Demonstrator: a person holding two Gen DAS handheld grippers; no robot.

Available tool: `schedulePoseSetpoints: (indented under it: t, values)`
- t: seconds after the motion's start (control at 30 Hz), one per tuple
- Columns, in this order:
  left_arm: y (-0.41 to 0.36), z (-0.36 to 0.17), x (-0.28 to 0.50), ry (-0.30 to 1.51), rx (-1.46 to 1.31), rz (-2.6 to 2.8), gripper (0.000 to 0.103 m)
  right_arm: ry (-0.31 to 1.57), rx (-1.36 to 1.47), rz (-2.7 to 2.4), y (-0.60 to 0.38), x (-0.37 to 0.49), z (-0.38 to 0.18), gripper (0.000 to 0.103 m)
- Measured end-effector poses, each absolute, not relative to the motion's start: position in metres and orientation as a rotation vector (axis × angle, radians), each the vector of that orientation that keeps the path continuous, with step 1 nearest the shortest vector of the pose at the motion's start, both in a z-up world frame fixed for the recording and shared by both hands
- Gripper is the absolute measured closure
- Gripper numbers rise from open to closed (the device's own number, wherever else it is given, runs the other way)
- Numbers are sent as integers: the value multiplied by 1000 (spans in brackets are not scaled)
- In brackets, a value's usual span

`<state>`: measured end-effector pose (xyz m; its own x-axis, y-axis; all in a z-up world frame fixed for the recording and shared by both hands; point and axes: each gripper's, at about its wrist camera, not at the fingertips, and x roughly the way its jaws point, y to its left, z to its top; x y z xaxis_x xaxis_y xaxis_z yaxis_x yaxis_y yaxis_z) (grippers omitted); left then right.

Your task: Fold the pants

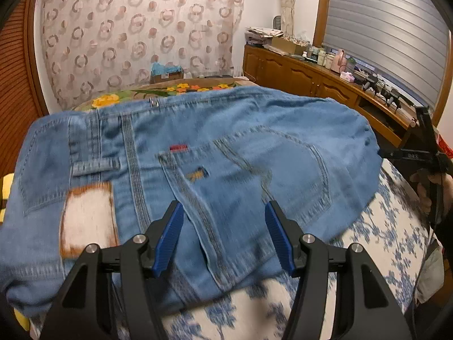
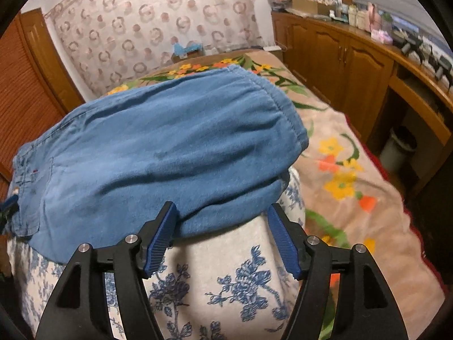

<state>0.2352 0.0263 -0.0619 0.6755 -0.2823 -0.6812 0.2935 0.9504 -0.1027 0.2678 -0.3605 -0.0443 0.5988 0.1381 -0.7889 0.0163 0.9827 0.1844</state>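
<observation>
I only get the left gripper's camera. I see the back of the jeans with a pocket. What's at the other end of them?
Observer: The right wrist view shows the jeans folded over, with a stitched hem at the far right end.
Operator: Is the right gripper holding them?
Observer: No. The right gripper is open, and the near folded edge lies between its fingers without being pinched.
Operator: What's under that end?
Observer: A white cover with blue flowers, and beside it a beige blanket with yellow and orange flowers.
</observation>
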Motion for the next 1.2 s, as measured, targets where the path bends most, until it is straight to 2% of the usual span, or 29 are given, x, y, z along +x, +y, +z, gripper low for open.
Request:
schedulePoseSetpoints:
  t: [0.23,0.47,0.57,0.63,0.73,1.13,1.17,1.2]
  values:
    - [26,-64,213,773,19,-307,44,948,293,74,-367,276,-48,30]
    - [36,-64,200,776,-8,-276,44,915,362,75,-370,288,-44,30]
    - [42,-66,192,774,-17,-254,44,881,315,35,-365,289,-38,45]
    - [49,-67,188,773,-32,-236,44,833,292,33,-363,287,-32,65]
    - [65,-69,182,771,-65,-200,44,828,270,25,-361,289,-32,74]
    - [117,-81,163,764,-129,-85,44,847,153,-29,-350,292,-40,76]
    - [119,-84,166,765,-136,-94,45,847,151,-30,-350,292,-40,76]
    - [119,-85,168,764,-139,-96,50,847,147,-32,-350,291,-41,76]
